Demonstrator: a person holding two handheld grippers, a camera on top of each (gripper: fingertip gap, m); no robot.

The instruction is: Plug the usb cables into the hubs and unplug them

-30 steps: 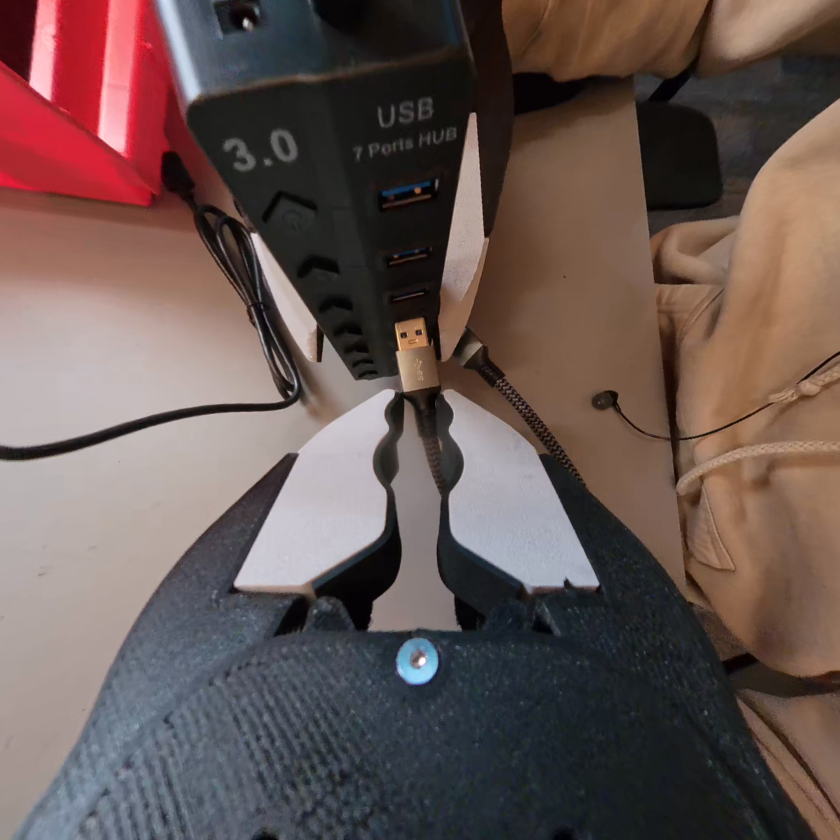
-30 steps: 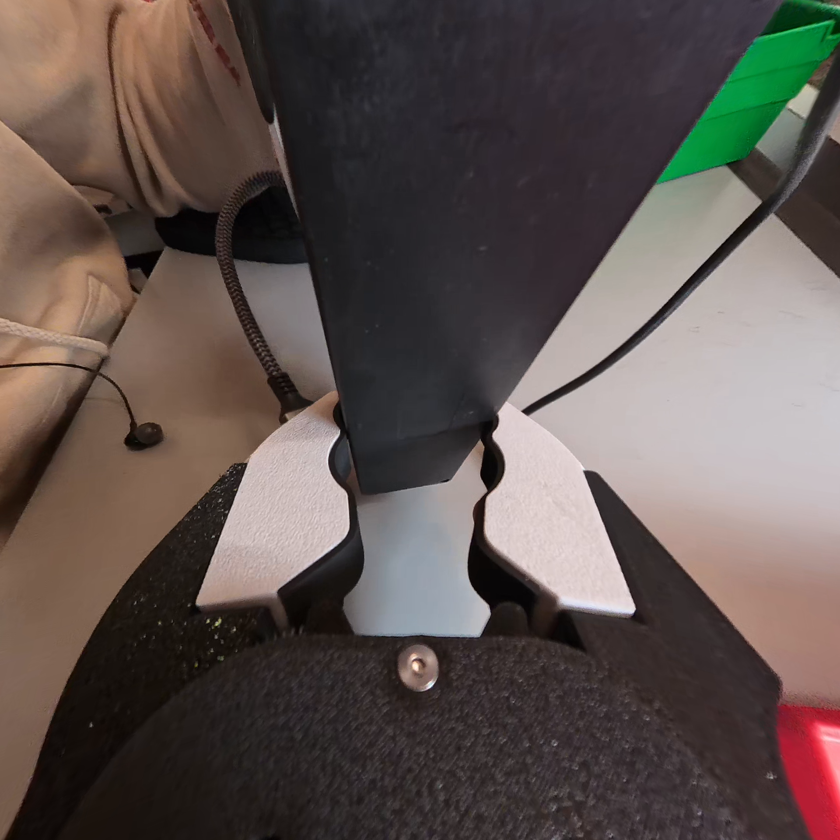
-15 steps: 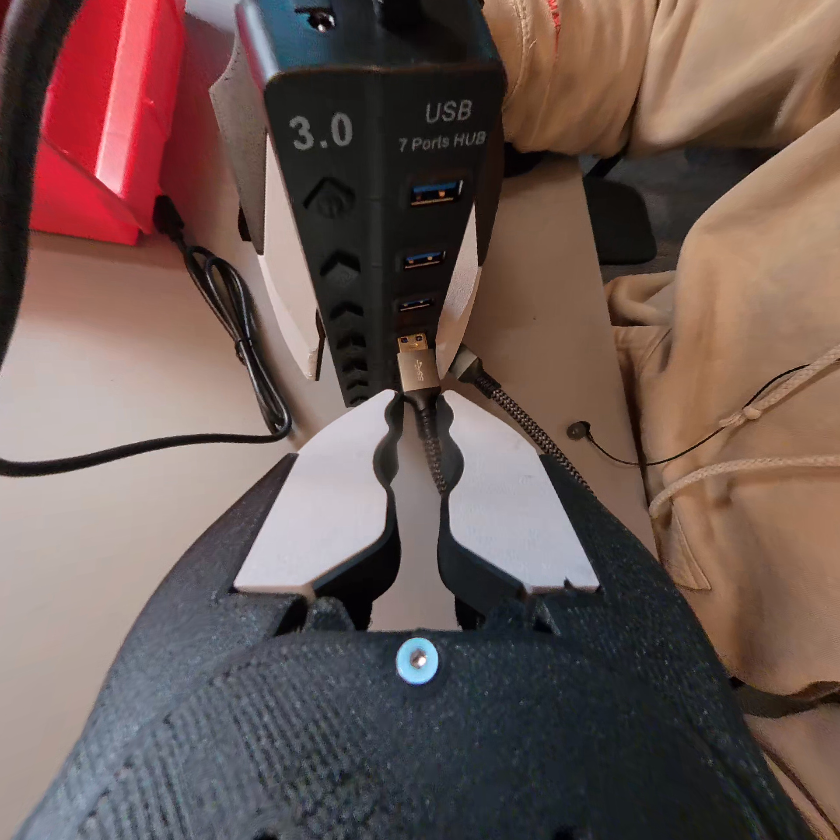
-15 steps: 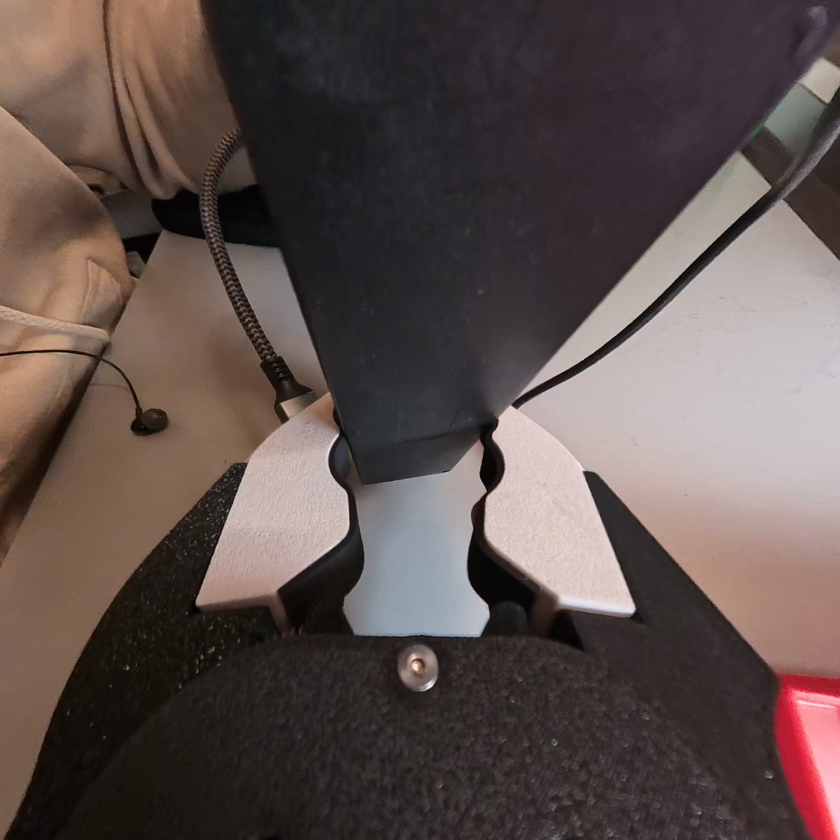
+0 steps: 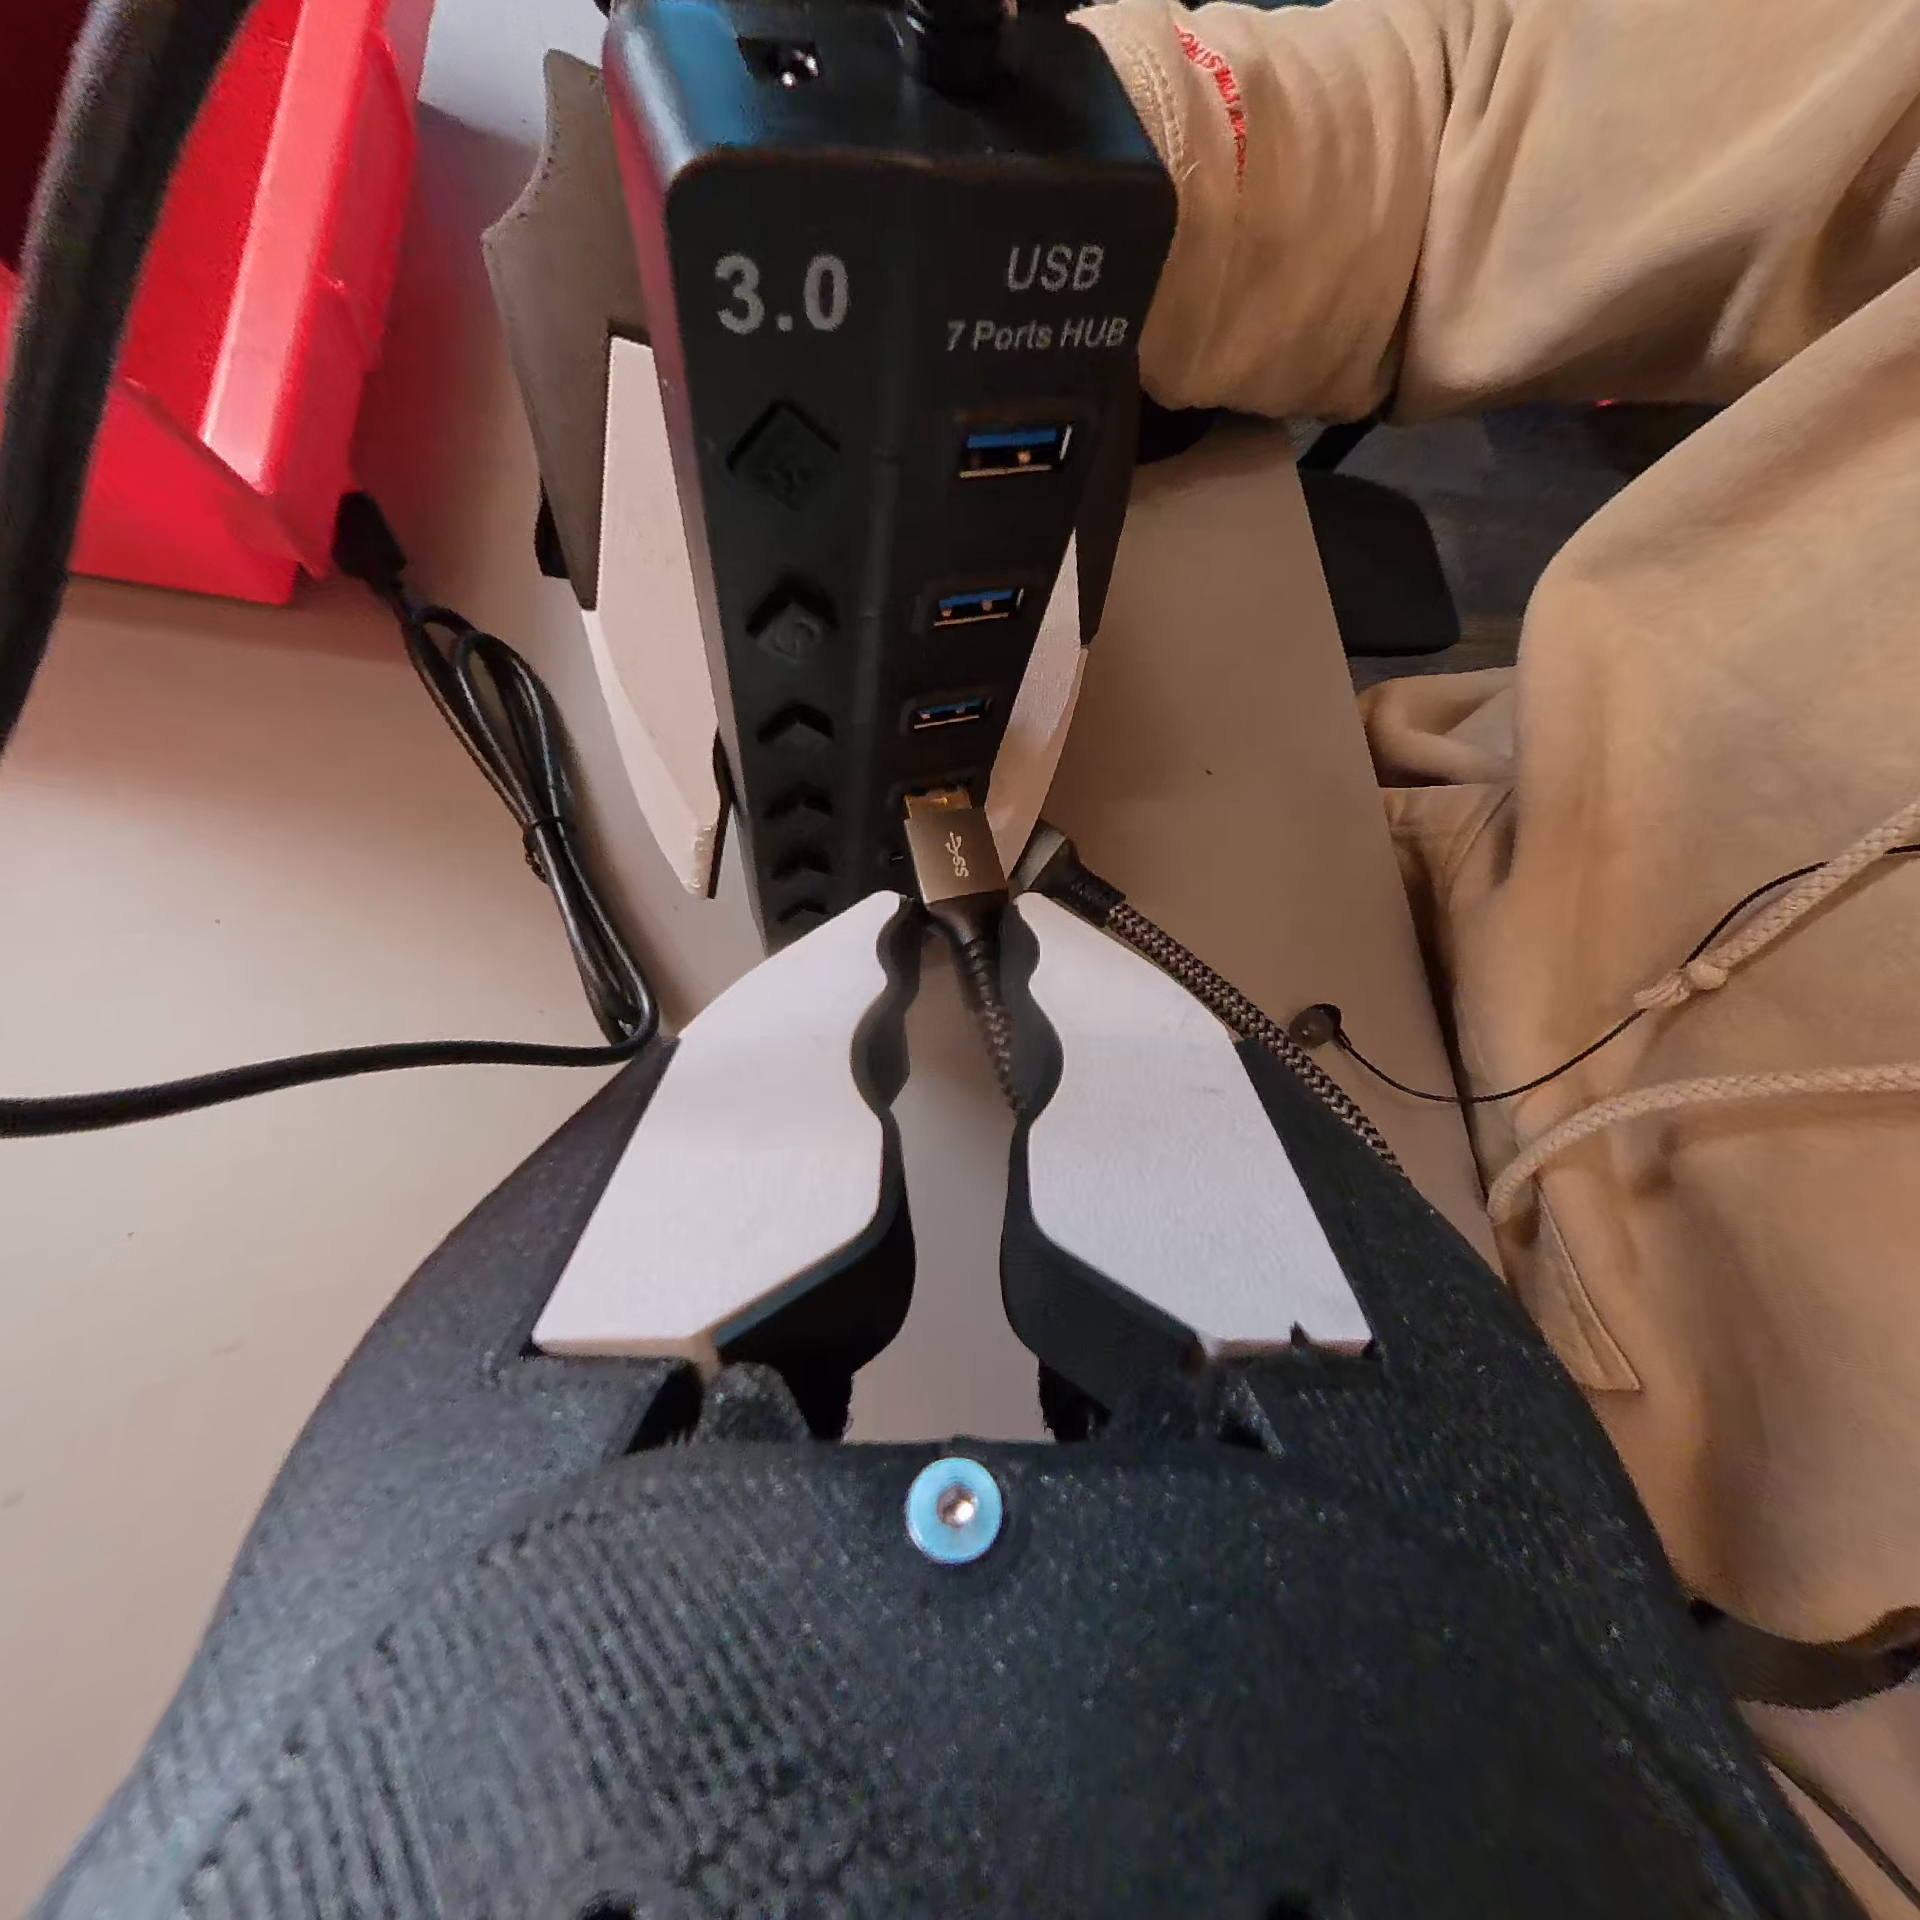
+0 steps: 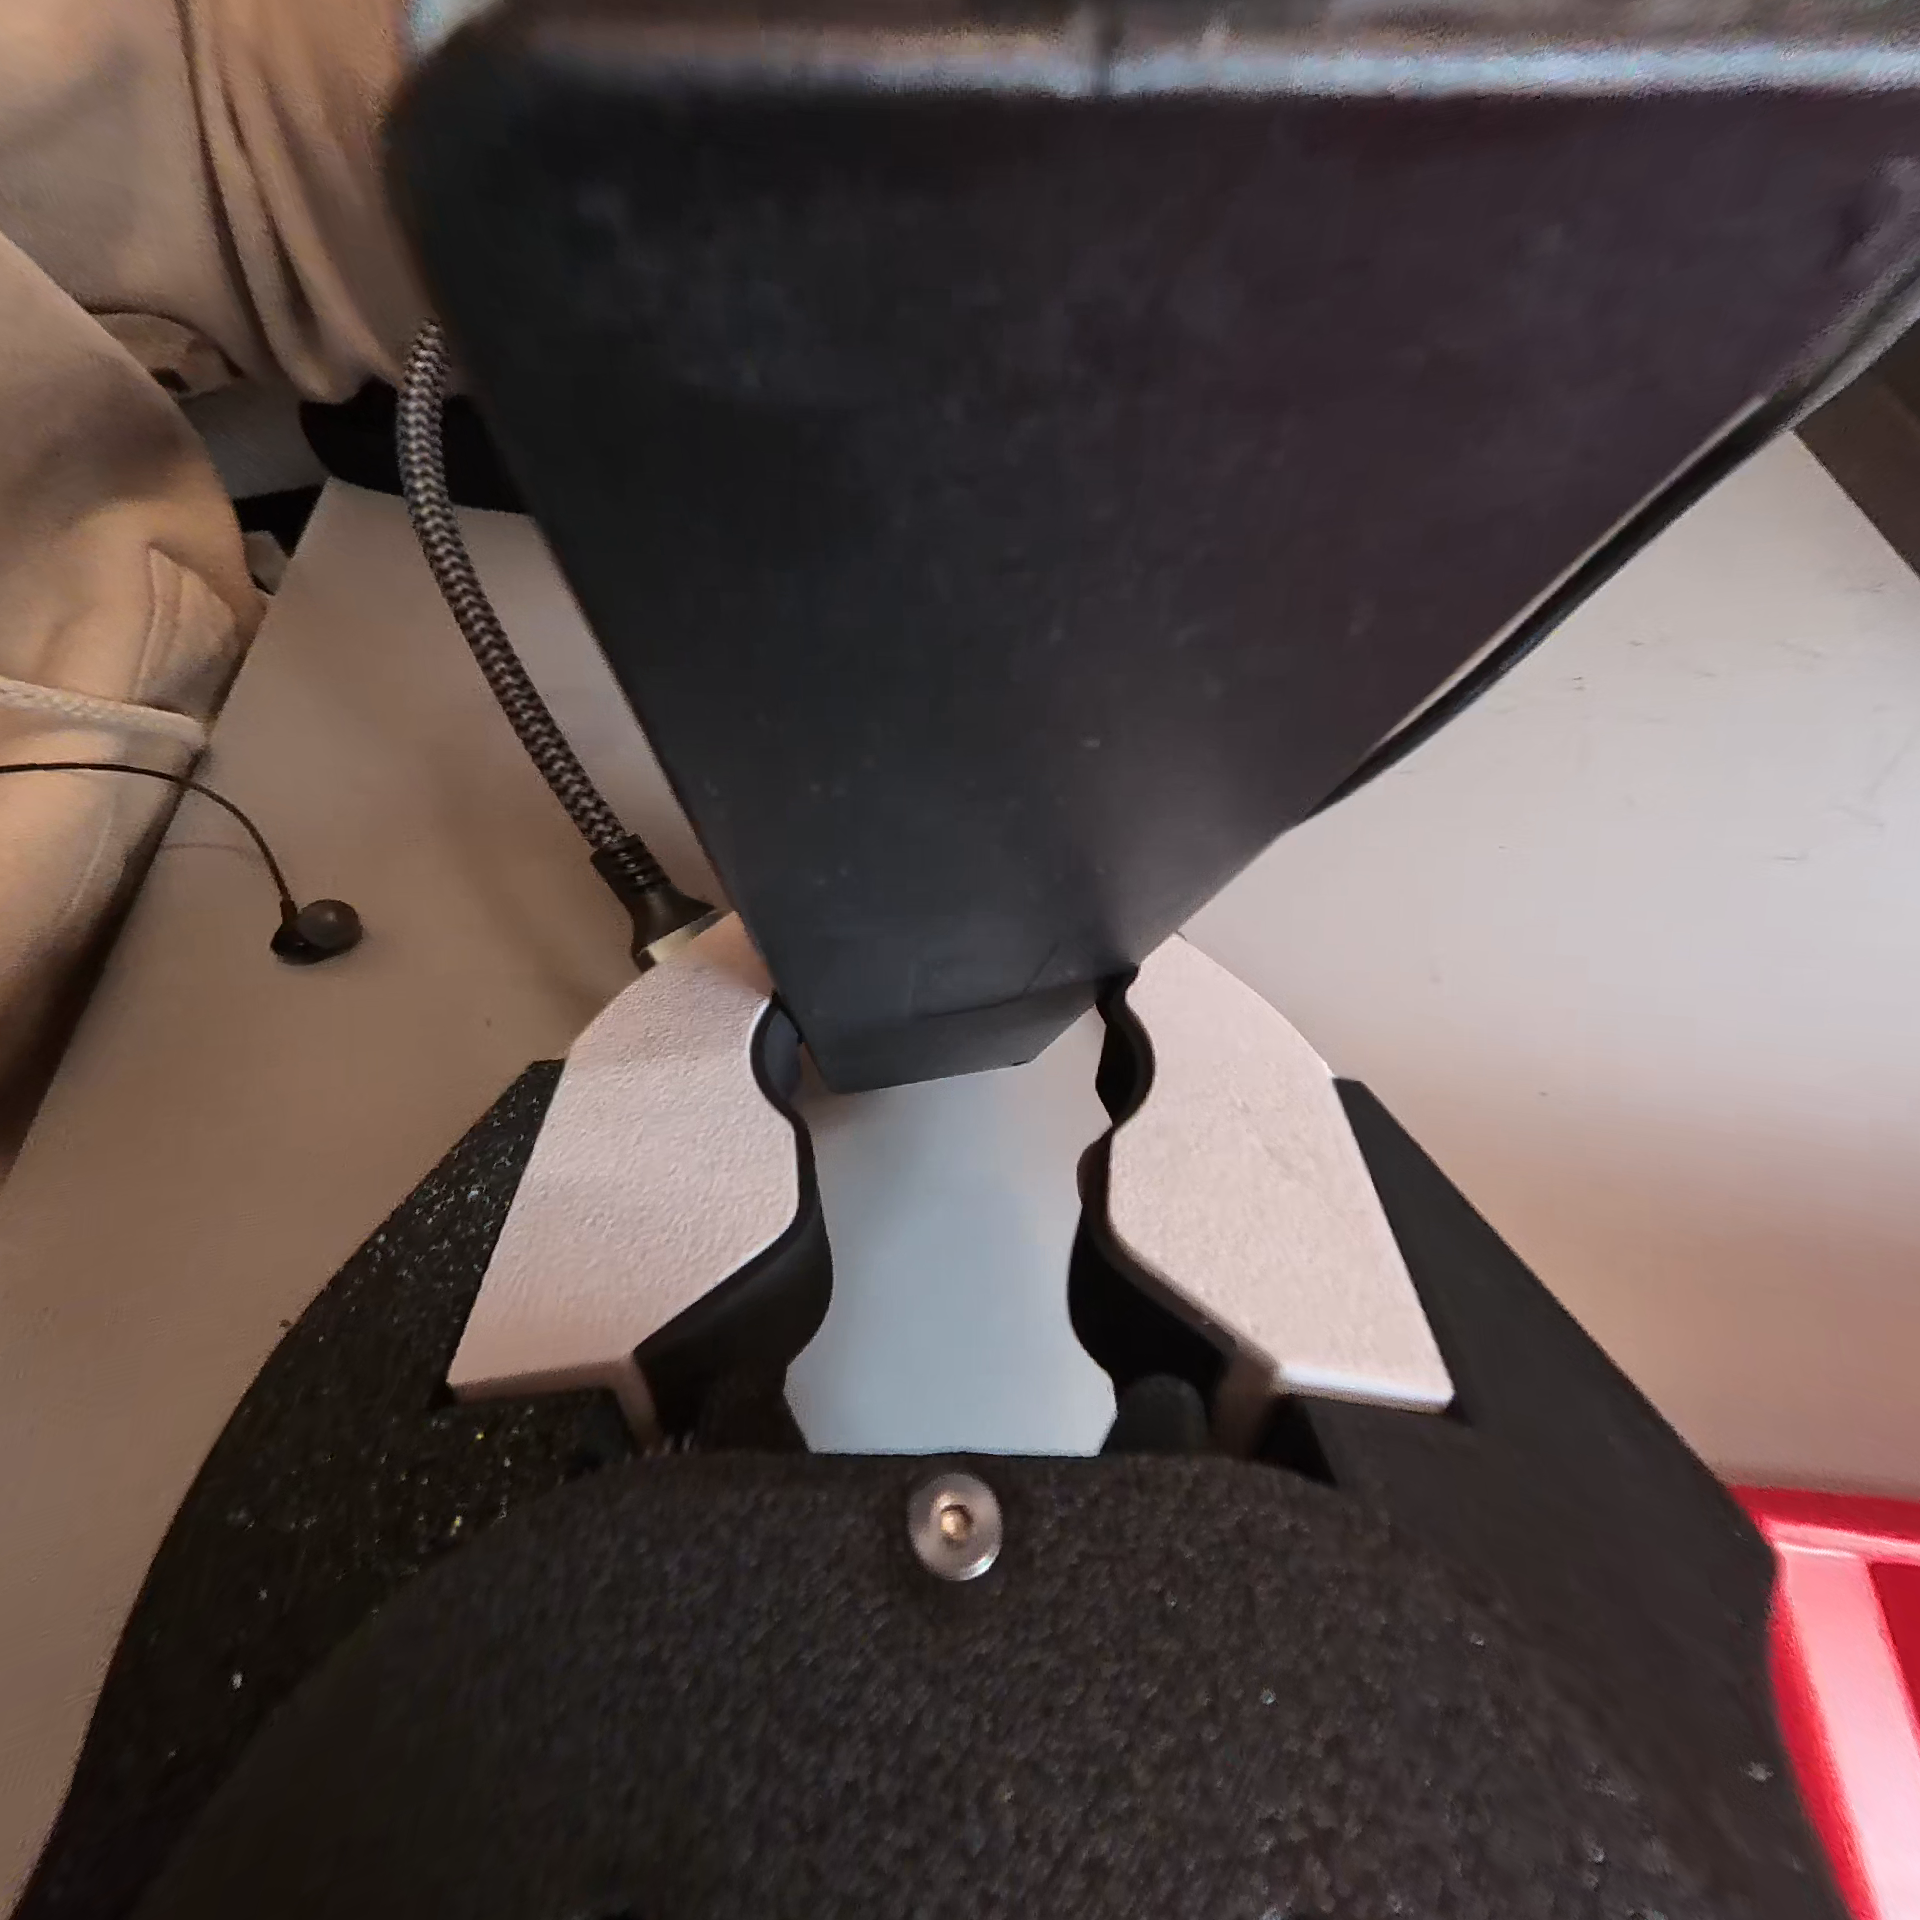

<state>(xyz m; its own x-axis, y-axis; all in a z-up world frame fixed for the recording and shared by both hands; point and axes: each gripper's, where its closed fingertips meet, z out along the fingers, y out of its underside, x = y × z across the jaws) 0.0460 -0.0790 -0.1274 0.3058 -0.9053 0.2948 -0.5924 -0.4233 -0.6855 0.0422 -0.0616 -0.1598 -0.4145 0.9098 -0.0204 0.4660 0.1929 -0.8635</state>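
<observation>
A glossy red plastic bin [image 5: 239, 312] sits far left on the pale table [image 5: 208, 1299], a thin black cord [image 5: 499, 727] trailing beside it. In the centre the right gripper [image 6: 951, 1023] clamps the black multi-port USB hub [image 5: 894, 520] by its end. The left gripper [image 5: 951, 925] pinches the gold-shelled braided USB cable [image 5: 951, 857], its plug tip at the hub's fourth port. Right, a beige sleeve [image 5: 1558, 208].

Two wrist cameras, facing each other across one hub

Left looks along its fingers at the hub [image 5: 894, 436] port face, very near; right sees its blank back [image 6: 1039, 520]; both share the braided cable [image 5: 1226, 997].
</observation>
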